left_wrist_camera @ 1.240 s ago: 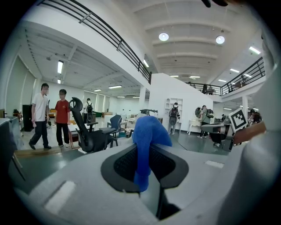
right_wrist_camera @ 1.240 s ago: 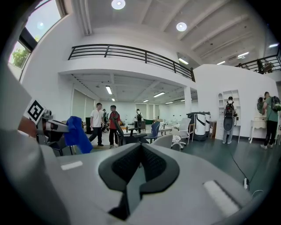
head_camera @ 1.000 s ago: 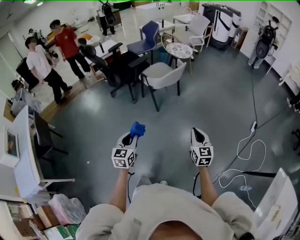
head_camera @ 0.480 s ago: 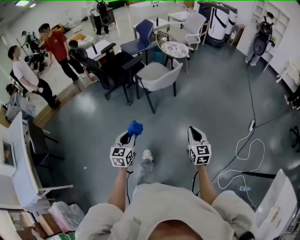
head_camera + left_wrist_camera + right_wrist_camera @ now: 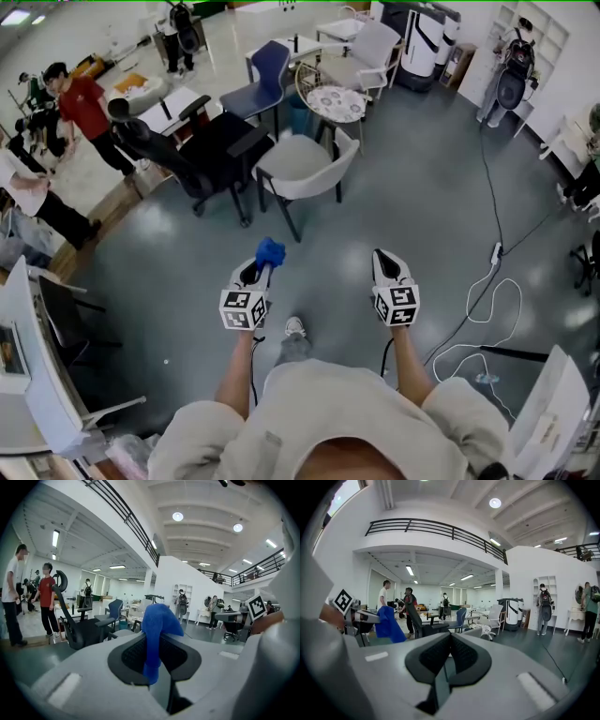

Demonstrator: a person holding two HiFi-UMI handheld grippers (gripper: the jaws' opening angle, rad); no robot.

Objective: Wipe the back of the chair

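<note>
My left claw (image 5: 256,273) pinches the blue cloth (image 5: 271,251). My right claw (image 5: 385,258) is closed and empty. The grey chair (image 5: 302,167) stands well ahead.

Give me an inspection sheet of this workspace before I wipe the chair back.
Surface: glossy grey floor.
Job's things: blue cloth, clamped; grey chair ahead, apart from both grippers.
Clutter: nothing seen between grippers and chair.
Grippers: left gripper shut on the cloth; right gripper shut, empty.
Cables: white cable looped on the floor, right side.
Surroundings: black office chair, blue chair, round table, people at left.
</note>
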